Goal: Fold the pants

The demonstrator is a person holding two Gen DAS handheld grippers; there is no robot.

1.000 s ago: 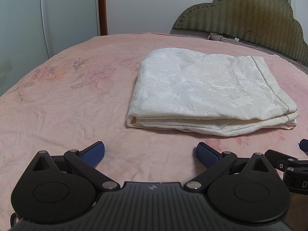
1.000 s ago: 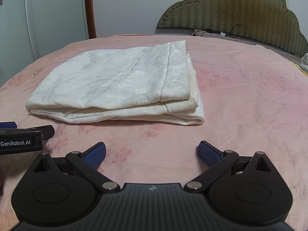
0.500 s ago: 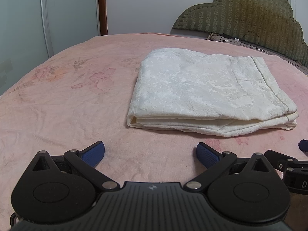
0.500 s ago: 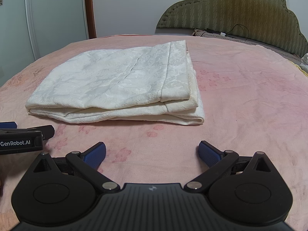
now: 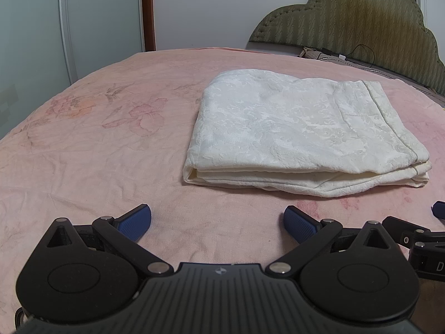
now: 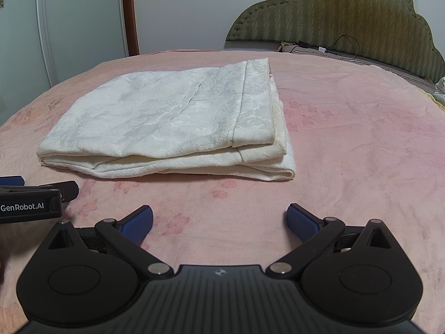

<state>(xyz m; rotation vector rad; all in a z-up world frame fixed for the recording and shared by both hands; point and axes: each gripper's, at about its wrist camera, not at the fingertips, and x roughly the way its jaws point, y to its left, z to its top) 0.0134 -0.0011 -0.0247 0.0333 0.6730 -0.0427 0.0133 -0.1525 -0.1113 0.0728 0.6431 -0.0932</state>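
Cream white pants (image 5: 300, 130) lie folded into a flat, layered rectangle on the pink bedspread (image 5: 97, 144). In the right wrist view the same pants (image 6: 172, 122) sit ahead and to the left, their stacked edges facing me. My left gripper (image 5: 218, 222) rests low over the bedspread just short of the pants, open, nothing between its blue pads (image 5: 136, 221). My right gripper (image 6: 219, 222) is likewise open and empty, a little back from the pants. Each gripper shows at the edge of the other's view: the right one (image 5: 417, 239), the left one (image 6: 33, 197).
A padded olive headboard (image 5: 361, 27) stands at the back right with a black cable (image 5: 358, 55) along the bed's far edge. White wardrobe doors (image 5: 83, 22) and a brown door frame (image 5: 147, 11) rise at the left. Pink bedspread stretches wide on both sides of the pants.
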